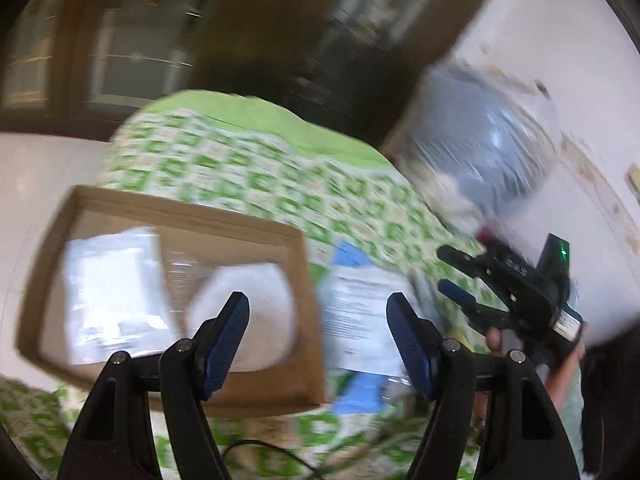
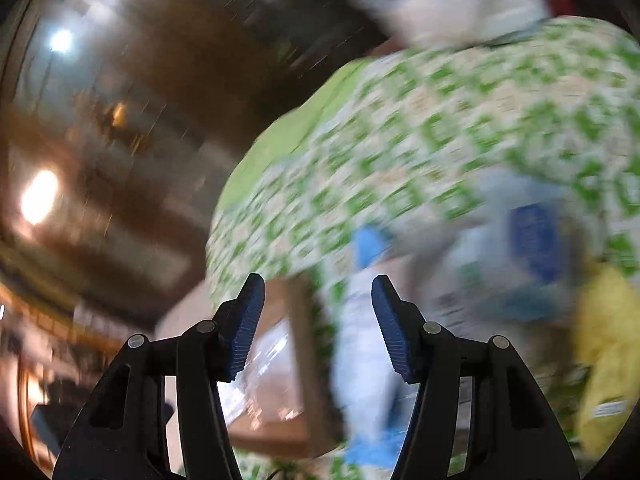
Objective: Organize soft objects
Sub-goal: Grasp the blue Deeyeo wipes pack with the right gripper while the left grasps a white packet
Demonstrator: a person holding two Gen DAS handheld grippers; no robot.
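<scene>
Both tongs are released and grasp nothing. The white and blue soft packet (image 1: 360,312) lies on the green checked cover (image 1: 256,176), just ahead between the left gripper (image 1: 318,312) fingers, beside the cardboard box (image 1: 304,320). The right gripper (image 2: 318,300) hovers above the same packet.

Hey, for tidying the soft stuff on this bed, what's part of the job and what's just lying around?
Part of the job:
cardboard box
white packets in the box
blue-and-white packet
yellow packet
left tongs, open
right tongs, open

Just lying about:
green patterned bedspread
dark cabinet
black cable
</scene>
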